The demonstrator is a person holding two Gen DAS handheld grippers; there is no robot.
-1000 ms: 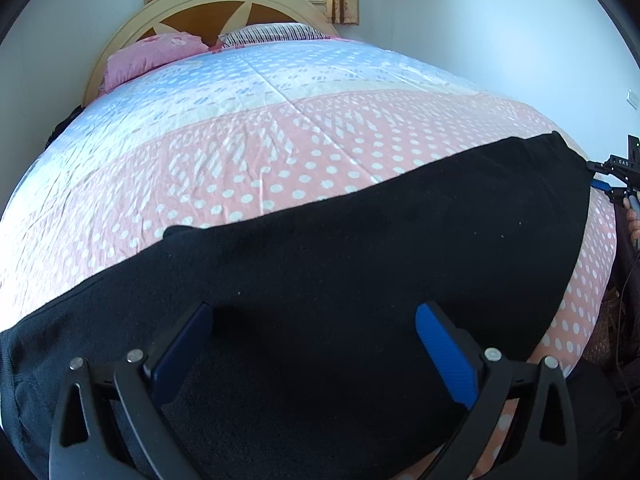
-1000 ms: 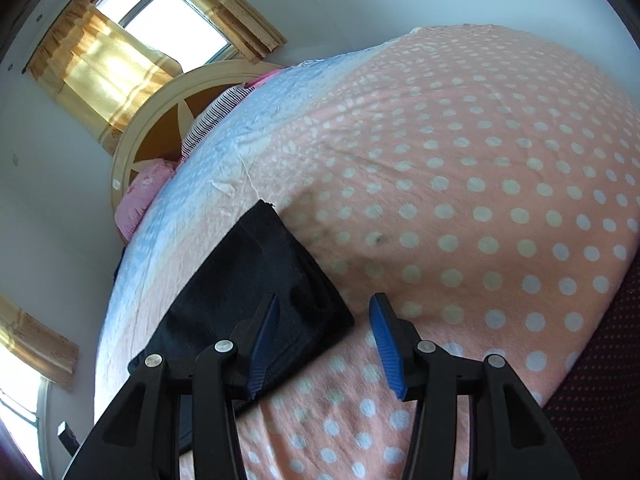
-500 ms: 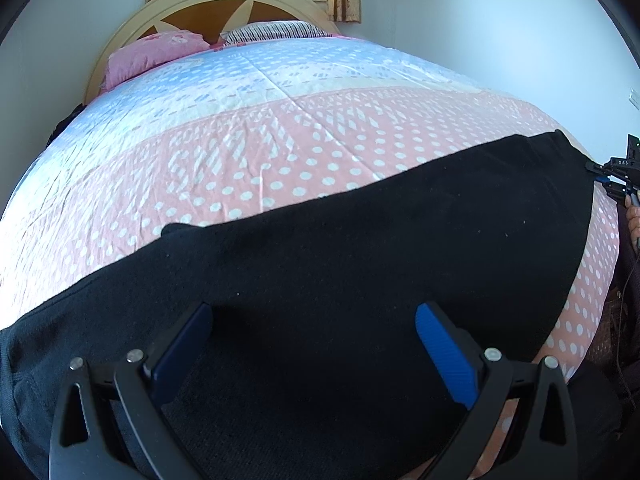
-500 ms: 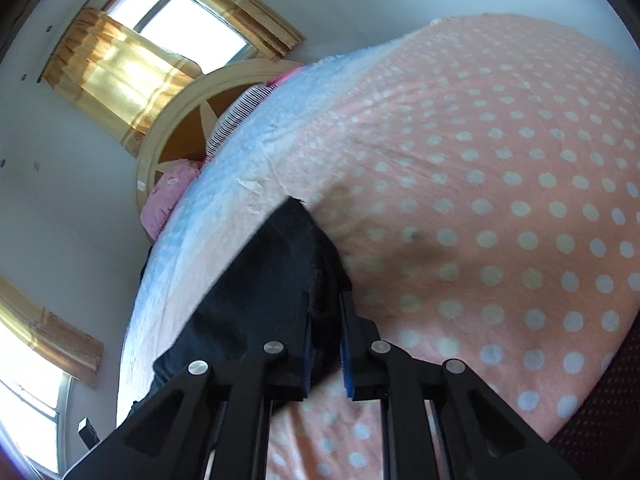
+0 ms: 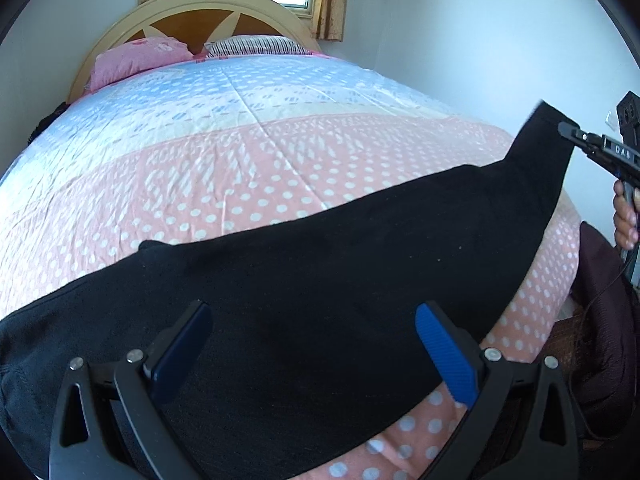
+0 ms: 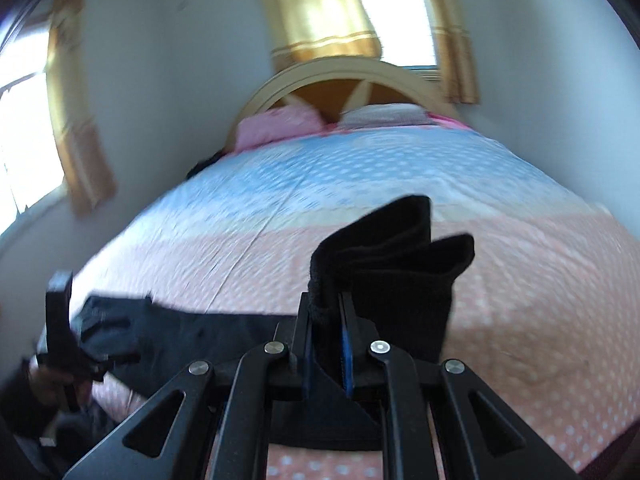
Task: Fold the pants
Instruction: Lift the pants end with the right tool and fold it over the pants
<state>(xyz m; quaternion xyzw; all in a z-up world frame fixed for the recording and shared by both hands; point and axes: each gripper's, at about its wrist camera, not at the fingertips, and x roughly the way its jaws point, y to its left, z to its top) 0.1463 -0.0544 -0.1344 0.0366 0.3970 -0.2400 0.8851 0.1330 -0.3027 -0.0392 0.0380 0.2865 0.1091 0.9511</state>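
1. Bedroom first: a wide bed (image 5: 248, 168) with a dotted pink-and-blue quilt fills both views, its arched headboard (image 5: 192, 12) and two pillows (image 5: 136, 56) far ahead of my tongs, and plain walls on either side.
2. Black pants (image 5: 320, 280) lie across the near end of the quilt, stretched lengthwise from my left tongs toward my right.
3. My left tongs (image 5: 312, 340) hang released, the jaws wide apart just above the waist half of the cloth, gripping nothing.
4. My right tongs (image 6: 328, 344) have just been closing and are now clenched on the leg cuffs, which stand up above the jaws; in the left view that end rises off the bed.
5. Progress, as I judge it: the two legs already look stacked one on the other, so the lengthwise fold seems done. The cuff-to-waist fold is only starting, and any further halving is left.
6. Room: the quilt ahead of both tongs is bare and flat, so there is plenty of space to carry the cuffs over toward my left.
7. Edges: the bed's foot edge sits right beneath the tongs, and the pants' near hem lies close to it, so the cloth could slide off.
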